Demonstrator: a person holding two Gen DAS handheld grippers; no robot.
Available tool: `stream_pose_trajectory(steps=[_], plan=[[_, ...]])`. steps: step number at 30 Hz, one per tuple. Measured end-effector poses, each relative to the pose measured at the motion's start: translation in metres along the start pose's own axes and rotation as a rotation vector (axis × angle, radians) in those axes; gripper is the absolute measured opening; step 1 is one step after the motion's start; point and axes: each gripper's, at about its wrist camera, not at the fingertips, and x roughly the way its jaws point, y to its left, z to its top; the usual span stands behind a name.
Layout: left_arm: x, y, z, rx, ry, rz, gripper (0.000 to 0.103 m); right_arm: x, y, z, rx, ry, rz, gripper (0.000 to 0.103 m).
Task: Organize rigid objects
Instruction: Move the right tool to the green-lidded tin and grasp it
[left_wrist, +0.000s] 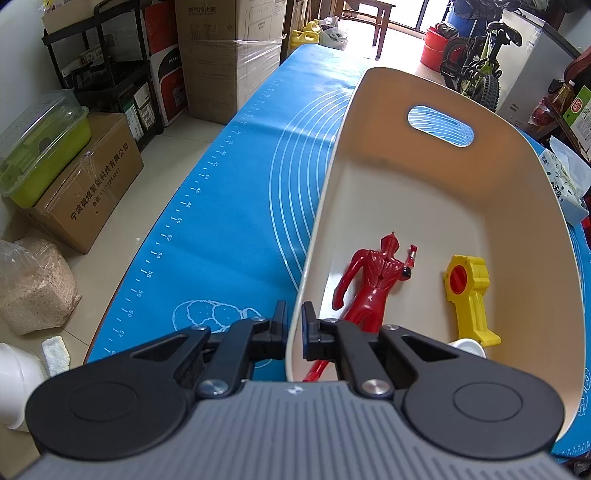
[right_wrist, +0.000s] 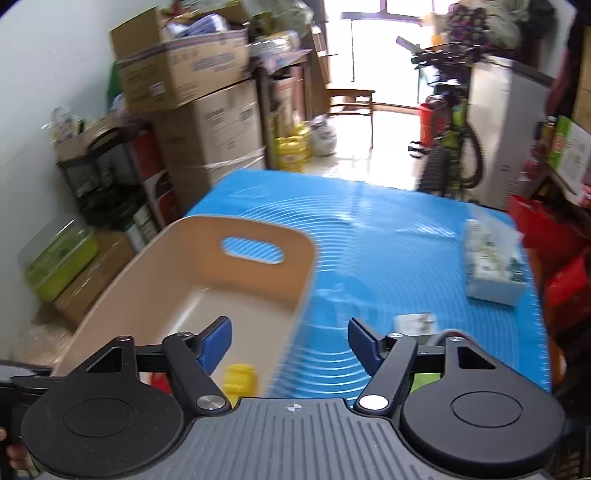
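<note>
A beige bin (left_wrist: 443, 177) with a slot handle stands on the blue mat (left_wrist: 229, 192). My left gripper (left_wrist: 294, 314) is shut on the bin's near left wall, one finger outside and one inside. Inside the bin lie a red toy figure (left_wrist: 373, 280), a yellow toy piece (left_wrist: 467, 291) and a white piece (left_wrist: 469, 345), partly hidden. In the blurred right wrist view my right gripper (right_wrist: 290, 341) is open with nothing between its fingers, above the bin's (right_wrist: 177, 266) right wall. The yellow toy piece (right_wrist: 240, 378) shows below it.
A tissue pack (right_wrist: 493, 262) and a small white-grey object (right_wrist: 415, 325) lie on the mat (right_wrist: 388, 240) to the right of the bin. Cardboard boxes (left_wrist: 88, 181), a black shelf, a green container (left_wrist: 44, 147) and a bicycle (left_wrist: 476, 62) surround the table.
</note>
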Motion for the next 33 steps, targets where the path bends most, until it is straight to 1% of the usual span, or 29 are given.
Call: stream_pose_trajectory(steps=[5, 8, 12, 15, 19, 25, 29, 33], plan=[[0.0, 0.0, 0.0, -0.001, 0.0, 0.0, 0.009, 0.011, -0.043, -0.016, 0.072, 0.015, -0.078, 0.077], [0.0, 0.0, 0.0, -0.001, 0.0, 0.0, 0.009, 0.028, -0.058, -0.031, 0.107, 0.043, -0.117, 0.077], [0.0, 0.0, 0.0, -0.002, 0.001, -0.001, 0.009, 0.049, -0.079, -0.049, 0.175, 0.084, -0.131, 0.077], [0.001, -0.001, 0.0, -0.001, 0.0, 0.0, 0.009, 0.064, -0.086, -0.059, 0.23, 0.118, -0.135, 0.077], [0.0, -0.001, 0.0, 0.001, -0.001, 0.002, 0.009, 0.079, -0.091, -0.068, 0.252, 0.14, -0.159, 0.077], [0.001, -0.003, -0.001, 0.003, -0.002, 0.004, 0.009, 0.09, -0.099, -0.071, 0.272, 0.138, -0.16, 0.077], [0.0, -0.002, -0.001, 0.001, -0.002, 0.003, 0.009, 0.099, -0.102, -0.07, 0.271, 0.153, -0.177, 0.072], [0.0, -0.002, -0.001, 0.001, -0.002, 0.003, 0.009, 0.102, -0.105, -0.072, 0.292, 0.15, -0.158, 0.06]])
